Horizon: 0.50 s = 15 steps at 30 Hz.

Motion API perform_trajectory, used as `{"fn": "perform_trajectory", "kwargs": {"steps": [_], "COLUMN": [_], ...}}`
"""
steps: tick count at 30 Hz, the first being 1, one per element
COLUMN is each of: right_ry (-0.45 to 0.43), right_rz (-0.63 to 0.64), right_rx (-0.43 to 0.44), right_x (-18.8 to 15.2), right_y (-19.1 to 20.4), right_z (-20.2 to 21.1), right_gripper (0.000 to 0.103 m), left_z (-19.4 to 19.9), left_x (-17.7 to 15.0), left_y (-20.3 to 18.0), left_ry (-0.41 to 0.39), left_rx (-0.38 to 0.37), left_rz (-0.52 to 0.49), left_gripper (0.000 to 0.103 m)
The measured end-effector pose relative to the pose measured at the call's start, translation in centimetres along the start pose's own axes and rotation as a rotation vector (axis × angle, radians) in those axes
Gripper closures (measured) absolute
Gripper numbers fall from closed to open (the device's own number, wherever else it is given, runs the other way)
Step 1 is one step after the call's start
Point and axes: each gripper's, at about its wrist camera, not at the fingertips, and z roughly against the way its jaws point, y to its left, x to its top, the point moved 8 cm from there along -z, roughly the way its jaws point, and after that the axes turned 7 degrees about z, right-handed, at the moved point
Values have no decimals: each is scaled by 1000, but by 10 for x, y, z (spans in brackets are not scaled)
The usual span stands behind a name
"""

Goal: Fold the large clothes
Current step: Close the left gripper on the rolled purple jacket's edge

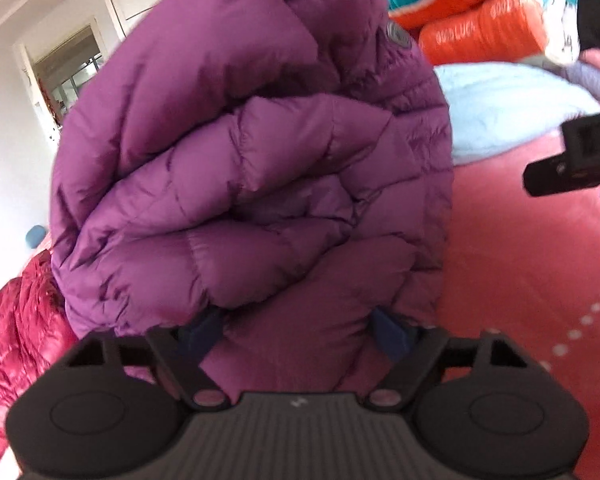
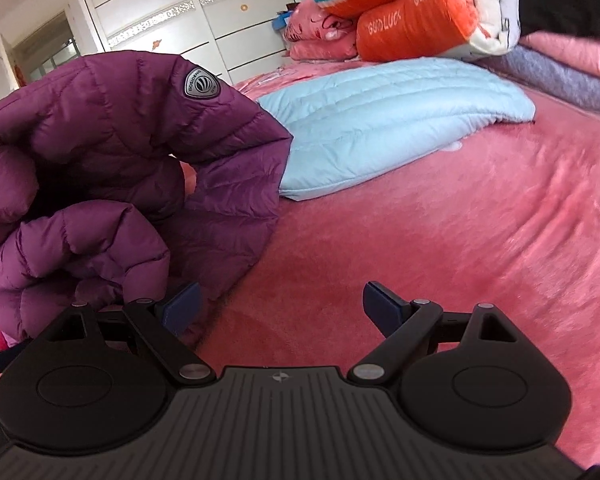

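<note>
Both tools look the same. The left gripper (image 1: 302, 334) has a wide black body with thin ridges down the middle and a small pale mark at the top edge. On each side sits a big round black disc with a raised circle in it. Two black arms fixed by round silver pins lead to dark blue fingertips (image 1: 392, 334). The right gripper (image 2: 282, 306) shows the same blue fingertips (image 2: 380, 306).

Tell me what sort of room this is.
Most likely a bedroom: a pink bedspread under the clothes, stacked folded quilts at its far end, and white wardrobe doors along the wall.
</note>
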Motion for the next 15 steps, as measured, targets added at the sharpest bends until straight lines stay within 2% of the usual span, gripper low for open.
{"fn": "perform_trajectory", "kwargs": {"steps": [5,9,12,13,15], "right_ry": [-4,12,24,28,31], "right_rz": [3,-17,-32,-38,-40], "right_rx": [9,18,21,26,28], "right_x": [3,2,1,1,2], "right_y": [3,1,-1,-1,-1], "right_z": [-4,-7,-10,-12,-13], "right_gripper": [0,0,0,0,0], "left_z": [-21,-32,-38,-40,-41], "left_x": [2,0,-1,-1,2], "left_y": [0,-5,-7,-6,-4], "left_ry": [46,75,69,67,55], "left_rx": [-11,-15,-28,-28,-32], "left_rz": [7,-7,0,5,29], "left_gripper": [21,11,11,11,30]}}
